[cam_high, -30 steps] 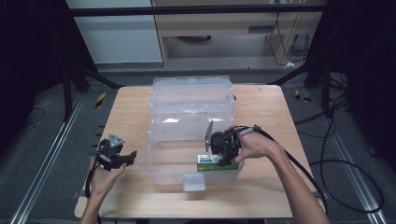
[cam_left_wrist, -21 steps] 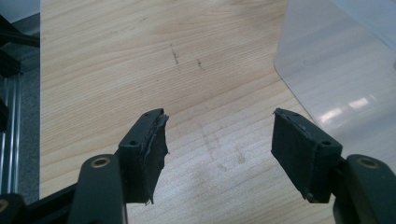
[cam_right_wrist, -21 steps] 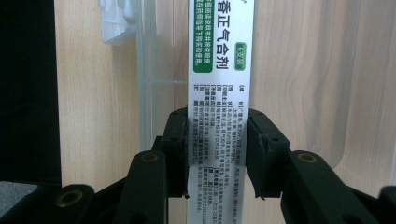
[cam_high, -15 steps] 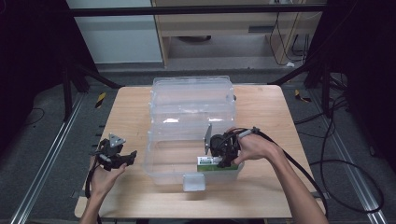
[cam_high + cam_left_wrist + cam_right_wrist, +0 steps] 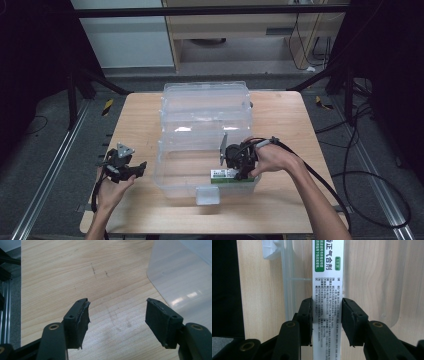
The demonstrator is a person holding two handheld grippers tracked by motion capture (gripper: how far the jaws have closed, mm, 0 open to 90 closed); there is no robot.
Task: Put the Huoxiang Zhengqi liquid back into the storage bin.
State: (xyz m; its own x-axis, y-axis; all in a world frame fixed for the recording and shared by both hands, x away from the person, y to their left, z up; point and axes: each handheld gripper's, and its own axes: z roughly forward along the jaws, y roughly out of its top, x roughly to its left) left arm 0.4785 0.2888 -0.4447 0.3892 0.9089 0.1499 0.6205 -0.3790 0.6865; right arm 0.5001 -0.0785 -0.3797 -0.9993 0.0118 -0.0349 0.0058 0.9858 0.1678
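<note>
A clear plastic bin stands in the middle of the wooden table, its lid folded back behind it. My right gripper reaches down into the bin's front right corner and is shut on a narrow white and green carton. In the right gripper view the two pads press the long sides of the carton, over the bin's wall. My left gripper hovers left of the bin, open and holding nothing.
The bin's front latch juts toward the table's near edge. A rounded corner of the bin lies to the right of the left jaws. Cables trail off the table's right side. Dark floor and metal rails surround the table.
The right gripper and the carton have sunk slightly lower into the bin's front right corner. The left gripper has stayed where it was, still open.
</note>
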